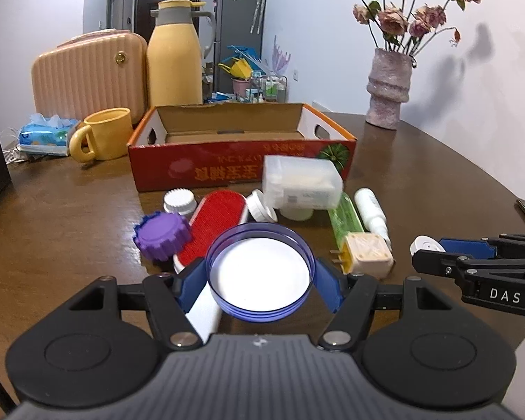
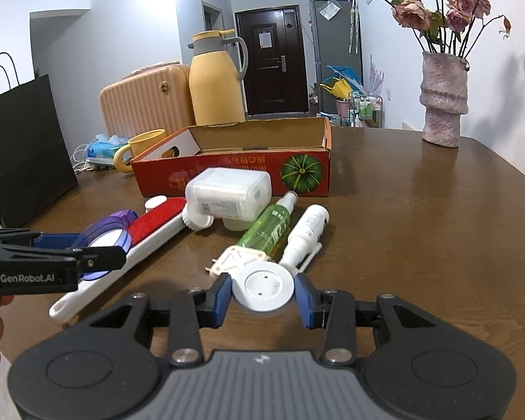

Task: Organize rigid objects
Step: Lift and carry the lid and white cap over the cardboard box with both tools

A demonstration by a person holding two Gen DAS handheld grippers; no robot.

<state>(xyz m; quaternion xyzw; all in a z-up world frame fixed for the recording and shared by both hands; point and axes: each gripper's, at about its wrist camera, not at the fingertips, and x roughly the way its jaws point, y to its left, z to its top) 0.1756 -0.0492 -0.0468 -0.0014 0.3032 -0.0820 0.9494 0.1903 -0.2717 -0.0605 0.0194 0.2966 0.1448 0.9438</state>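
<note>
My left gripper [image 1: 260, 280] is shut on a round blue-rimmed lid [image 1: 262, 273] with a white inside, held above the table. My right gripper [image 2: 263, 295] is shut on a white round disc [image 2: 263, 286], also lifted. Ahead stands an open red cardboard box [image 1: 241, 168]; no objects show inside it. In front of the box lie a purple cap [image 1: 162, 236], a red lint brush [image 1: 213, 225], a translucent white container [image 1: 302, 182], a green spray bottle [image 1: 344, 215], a white bottle [image 1: 369, 210] and a plug adapter [image 1: 365, 253].
A yellow mug [image 1: 105, 133], yellow thermos [image 1: 175, 59], pink case [image 1: 87, 73] and tissue pack [image 1: 47, 134] stand behind the box on the left. A pink vase [image 1: 388, 87] of flowers is at the back right. A black bag [image 2: 21, 147] stands on the left.
</note>
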